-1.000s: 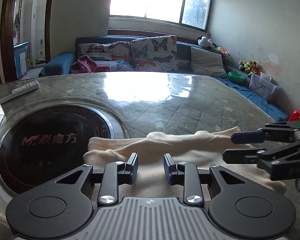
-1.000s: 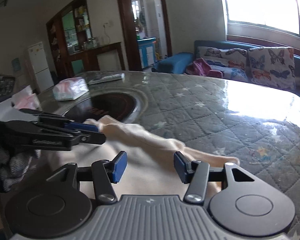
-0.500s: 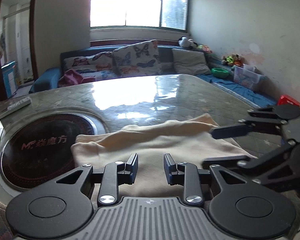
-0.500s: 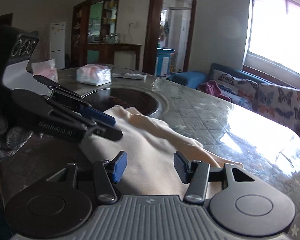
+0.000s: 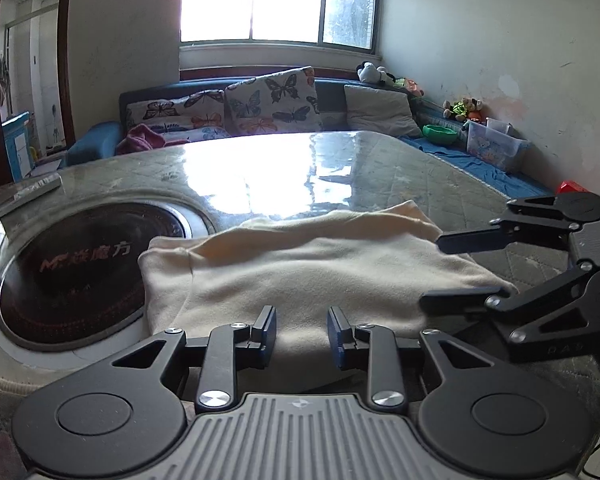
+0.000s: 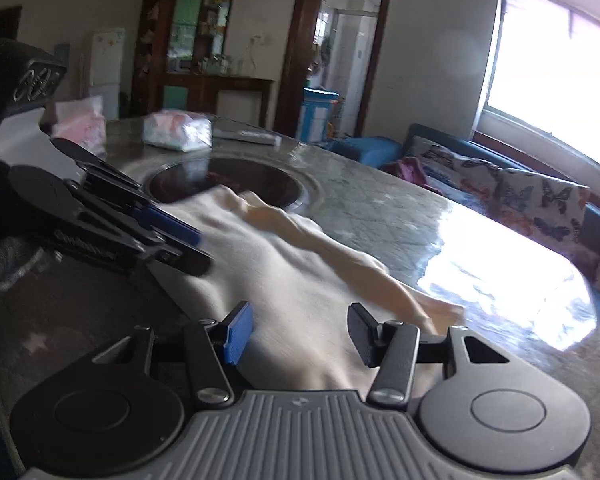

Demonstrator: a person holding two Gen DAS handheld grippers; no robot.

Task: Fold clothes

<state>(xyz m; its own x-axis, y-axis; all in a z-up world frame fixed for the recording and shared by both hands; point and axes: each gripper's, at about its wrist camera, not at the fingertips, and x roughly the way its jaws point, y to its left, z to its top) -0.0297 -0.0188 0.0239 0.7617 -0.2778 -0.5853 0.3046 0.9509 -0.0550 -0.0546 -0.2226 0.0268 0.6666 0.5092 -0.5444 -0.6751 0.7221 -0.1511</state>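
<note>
1. Your cream garment (image 5: 300, 264) lies on the quilted table (image 5: 400, 168), bunched into a long ridge along its far edge and flatter toward you.
2. One corner of the cloth overlaps the rim of the dark round cooktop (image 5: 68, 264) set into the table.
3. Your left gripper (image 5: 302, 330) sits low at the near hem, jaws parted with a modest gap. The cloth shows in the gap, but the pads don't press on it, so nothing is pinched.
4. Your right gripper (image 6: 296, 338) has its jaws spread wider than the left's, blue pad on one side, black on the other, with the cream fabric showing between them and no squeeze on it.
5. From the left camera, your right gripper (image 5: 464, 268) comes in from the right side, its two fingers one above the other, bracketing the garment's right end. Whether the lower finger touches the cloth, you can't tell from here.
6. From the right camera, your left gripper (image 6: 188, 246) reaches in from the left over the near edge of the garment (image 6: 292, 280), slightly blurred.
7. Further back on the table sit a wrapped tissue pack (image 6: 178, 130) and a remote (image 6: 246, 136), well apart from the cloth.
8. Behind the table runs a blue sofa (image 5: 332, 96) with butterfly cushions (image 5: 272, 100) under a bright window (image 5: 276, 0).
</note>
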